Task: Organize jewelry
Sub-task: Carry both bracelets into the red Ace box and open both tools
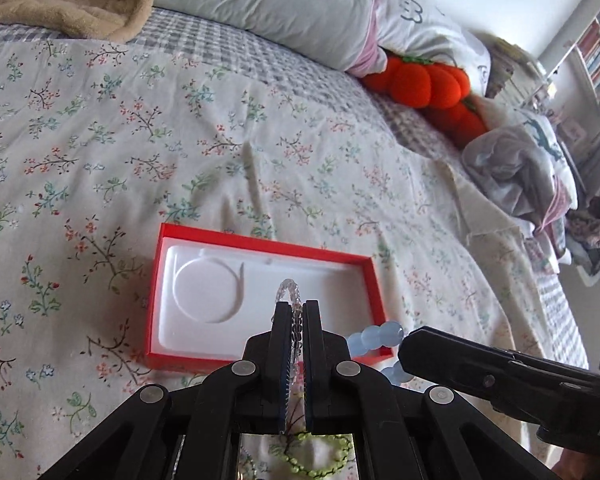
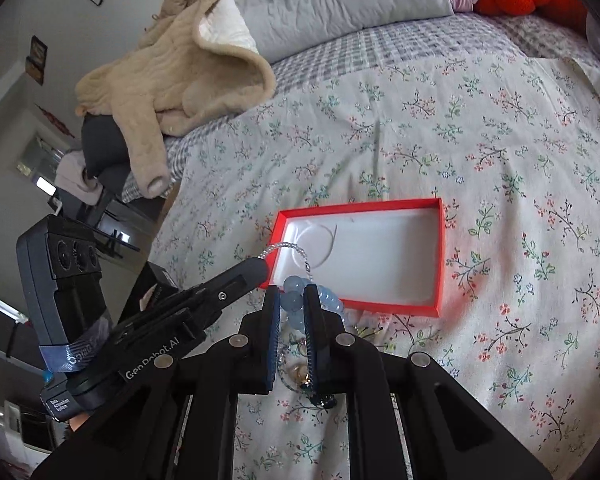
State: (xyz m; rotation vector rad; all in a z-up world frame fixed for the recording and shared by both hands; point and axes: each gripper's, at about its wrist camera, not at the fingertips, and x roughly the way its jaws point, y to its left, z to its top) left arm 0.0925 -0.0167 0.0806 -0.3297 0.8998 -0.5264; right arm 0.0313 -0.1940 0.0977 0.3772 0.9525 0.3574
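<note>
The left gripper (image 1: 296, 312) is clamped on a clear bracelet (image 1: 289, 290), the right gripper (image 2: 292, 300) on a blue bracelet (image 2: 294, 300) – both just short of the red box (image 2: 440, 256). Carry each over the white tray – then let go one at a time, so they don't tangle

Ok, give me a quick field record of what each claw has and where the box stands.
surface: bed with floral cover
box: red box, open, white insert, nothing in it
left claw: shut on clear bead bracelet, held over the box's near edge
right claw: shut on blue bead bracelet, just short of the box's near edge
still on bed: green bracelet under the left claw; small gold pieces under the right claw
placed in box: none yet
</note>
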